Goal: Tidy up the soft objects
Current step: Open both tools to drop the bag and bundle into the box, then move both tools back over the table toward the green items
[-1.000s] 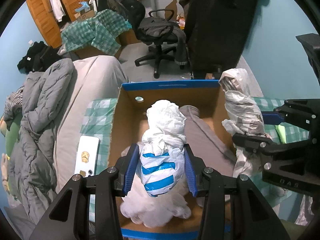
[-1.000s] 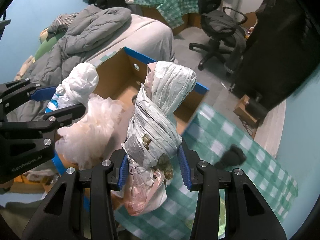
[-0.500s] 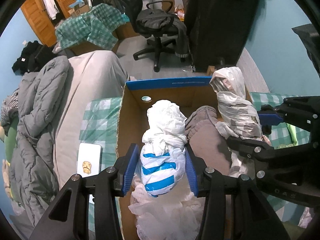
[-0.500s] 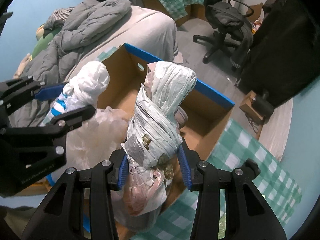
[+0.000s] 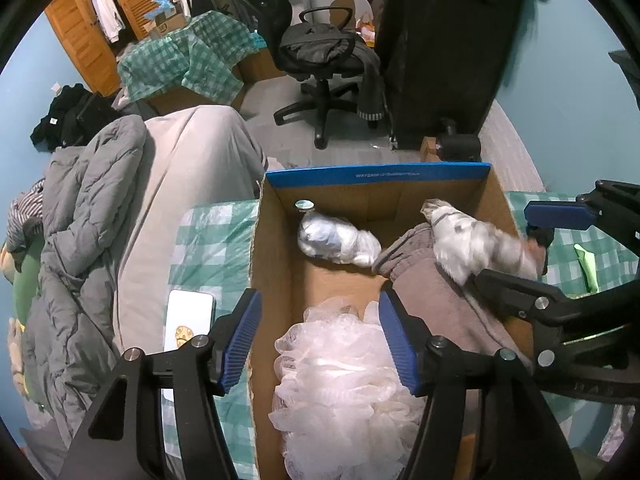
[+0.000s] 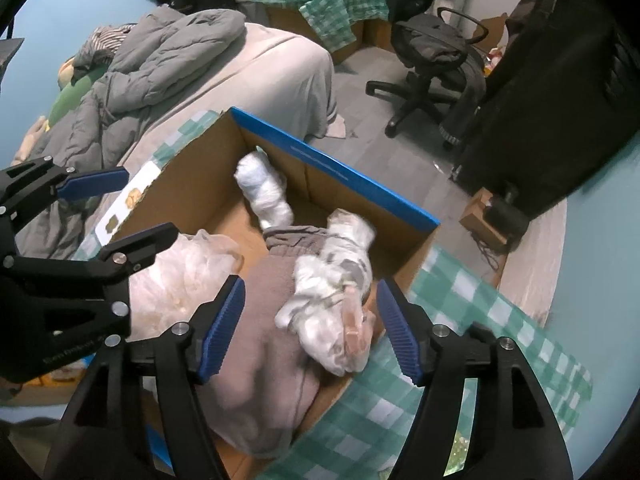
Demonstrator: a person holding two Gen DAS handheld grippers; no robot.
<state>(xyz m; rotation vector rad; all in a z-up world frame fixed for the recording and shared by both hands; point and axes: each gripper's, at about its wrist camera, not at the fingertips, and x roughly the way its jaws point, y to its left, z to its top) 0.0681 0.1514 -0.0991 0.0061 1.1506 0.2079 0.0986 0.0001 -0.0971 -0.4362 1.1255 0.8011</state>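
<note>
Both tools' jaws have just been opening and now stand wide, holding nothing. The left tool [image 5: 320,342] hangs over the cardboard box [image 5: 376,176]; the white bundle [image 5: 338,238] lies at its 12 o'clock. The grey-patterned bundle [image 6: 332,292] lies blurred between the right tool's [image 6: 310,326] fingers, untouched.

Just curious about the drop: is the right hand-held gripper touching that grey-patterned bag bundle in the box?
Apart. The right wrist view shows the right hand-held gripper open, its blue pads clear of the grey-patterned bundle either side.
</note>
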